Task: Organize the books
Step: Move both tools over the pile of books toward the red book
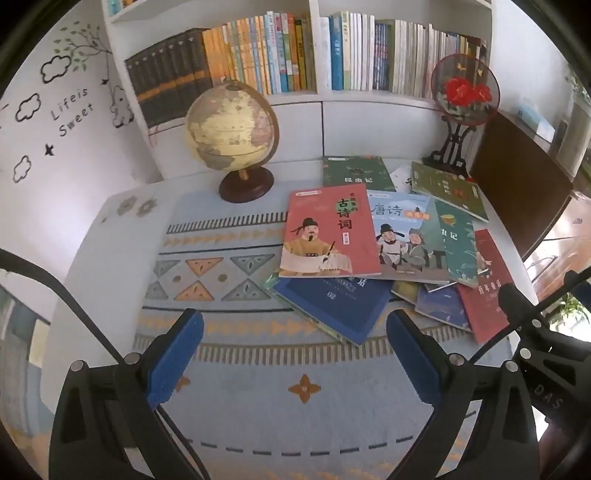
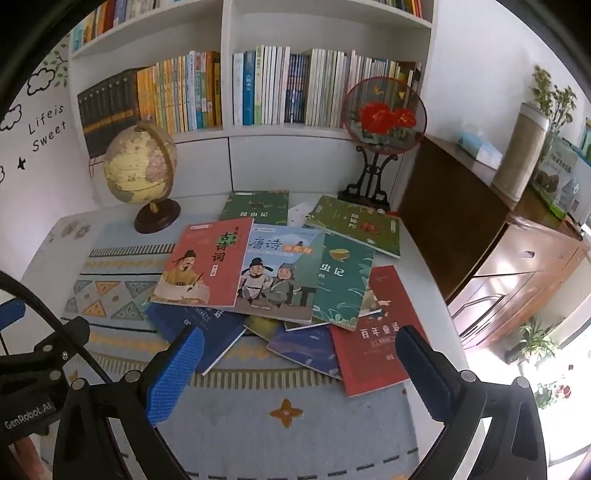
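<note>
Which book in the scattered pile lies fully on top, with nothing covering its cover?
The red poetry book with the seated writing scholar. Its whole cover shows, overlapping the pale blue Tang poetry book and the dark blue book.

A white bookshelf (image 2: 225, 22) rises behind the table (image 2: 424, 254). The white wall (image 1: 55, 155) to the left bears cloud drawings and the words "Life is Sweet". A dark wooden cabinet (image 2: 454, 221) stands to the right, daylight glaring beyond it.
</note>
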Demonstrator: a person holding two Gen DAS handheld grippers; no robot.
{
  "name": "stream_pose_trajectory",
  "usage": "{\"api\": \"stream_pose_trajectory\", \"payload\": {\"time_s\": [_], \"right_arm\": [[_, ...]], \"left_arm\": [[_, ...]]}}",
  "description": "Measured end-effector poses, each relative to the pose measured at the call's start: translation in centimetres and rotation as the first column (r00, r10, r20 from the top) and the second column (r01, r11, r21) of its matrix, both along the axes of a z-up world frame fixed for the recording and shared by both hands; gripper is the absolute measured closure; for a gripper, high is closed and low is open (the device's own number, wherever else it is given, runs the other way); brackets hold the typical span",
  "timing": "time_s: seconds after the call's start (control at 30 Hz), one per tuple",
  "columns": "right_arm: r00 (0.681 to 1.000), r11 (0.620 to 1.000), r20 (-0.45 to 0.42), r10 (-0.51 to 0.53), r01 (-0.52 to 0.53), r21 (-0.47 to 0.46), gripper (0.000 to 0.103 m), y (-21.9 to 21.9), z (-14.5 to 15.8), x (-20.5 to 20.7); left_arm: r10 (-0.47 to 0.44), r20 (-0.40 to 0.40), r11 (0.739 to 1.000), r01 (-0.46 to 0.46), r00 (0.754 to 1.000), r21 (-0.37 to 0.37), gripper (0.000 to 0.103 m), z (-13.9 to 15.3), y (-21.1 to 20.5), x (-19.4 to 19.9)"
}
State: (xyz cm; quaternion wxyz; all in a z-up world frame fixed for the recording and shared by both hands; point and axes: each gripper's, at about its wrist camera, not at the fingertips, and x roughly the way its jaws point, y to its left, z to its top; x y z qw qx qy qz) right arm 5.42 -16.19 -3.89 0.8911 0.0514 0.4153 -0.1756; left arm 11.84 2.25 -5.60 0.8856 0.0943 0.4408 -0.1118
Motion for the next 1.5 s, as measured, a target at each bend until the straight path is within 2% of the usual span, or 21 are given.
{"api": "stream_pose_trajectory", "payload": {"time_s": [0.3,0.4,0.53,0.7,0.83,0.93,1.0,1.07,1.13,1.23,1.3,1.37,1.4,1.43,1.5], "right_arm": [[0.999,1.0,-0.029,-0.02,0.02,-0.004,0.0,-1.0,-0.5,2.7],[0.999,1.0,-0.03,-0.028,0.029,0.004,0.0,-1.3,-0.6,3.3],[0.999,0.999,-0.024,-0.036,0.036,-0.003,0.0,-1.5,-0.8,3.7],[0.999,0.999,-0.021,-0.048,0.048,-0.003,0.0,-1.8,-0.8,4.1],[0.998,0.998,-0.028,-0.058,0.058,0.005,0.0,-2.2,-1.2,4.2],[0.997,0.998,-0.044,-0.068,0.069,0.005,0.0,-2.6,-1.7,4.1],[0.996,0.997,-0.048,-0.073,0.073,0.006,0.0,-2.7,-1.9,4.0],[0.996,0.997,-0.05,-0.077,0.078,0.004,0.0,-2.7,-2.0,4.0],[0.995,0.997,-0.051,-0.083,0.084,0.001,0.0,-2.8,-2.0,3.8],[0.995,0.996,-0.049,-0.091,0.091,-0.006,0.0,-2.8,-1.9,3.7],[0.994,0.995,-0.05,-0.095,0.095,-0.008,0.0,-2.8,-2.0,3.6],[0.995,0.996,-0.048,-0.088,0.089,0.002,0.0,-2.8,-2.0,3.4],[0.995,0.996,-0.047,-0.084,0.084,0.007,0.0,-2.7,-2.1,3.3],[0.996,0.997,-0.046,-0.082,0.082,0.01,0.0,-2.7,-2.1,3.0],[0.996,0.997,-0.044,-0.082,0.083,0.01,0.0,-2.5,-2.3,2.4]], "left_arm": [[-0.029,-0.079,0.998,0.024,0.996,-0.052,0.004,-1.3,-0.7,2.7],[-0.039,-0.072,0.998,0.035,0.997,-0.059,0.004,-1.3,-1.2,3.1],[-0.064,-0.108,0.992,0.052,0.992,-0.116,0.004,-1.6,-1.3,4.2],[-0.007,-0.096,1.0,0.005,0.995,-0.02,0.004,-2.4,-1.1,4.7],[-0.017,-0.095,1.0,0.019,0.995,0.022,0.004,-3.1,-1.3,4.9],[-0.013,-0.073,0.987,0.024,0.997,0.158,0.004,-4.1,-2.5,4.7],[-0.021,-0.086,0.979,0.038,0.996,0.198,0.004,-4.7,-3.1,4.8],[-0.022,-0.119,0.977,0.047,0.993,0.207,0.004,-5.2,-3.4,4.9],[-0.03,-0.176,0.986,0.058,0.984,0.159,0.004,-5.5,-3.2,5.0],[-0.082,-0.279,0.994,0.097,0.957,0.042,0.004,-6.0,-2.9,5.3],[-0.075,-0.263,0.995,0.088,0.962,0.04,0.004,-5.9,-2.9,5.1],[-0.098,-0.284,0.995,0.103,0.954,0.003,0.004,-6.1,-2.9,5.0],[-0.122,-0.324,0.993,0.114,0.938,-0.043,0.005,-6.5,-2.8,5.0],[-0.153,-0.383,0.986,0.117,0.911,-0.117,0.005,-7.2,-2.5,4.9],[-0.16,-0.428,0.982,0.098,0.889,-0.163,0.007,-8.4,-2.2,4.6]]}}
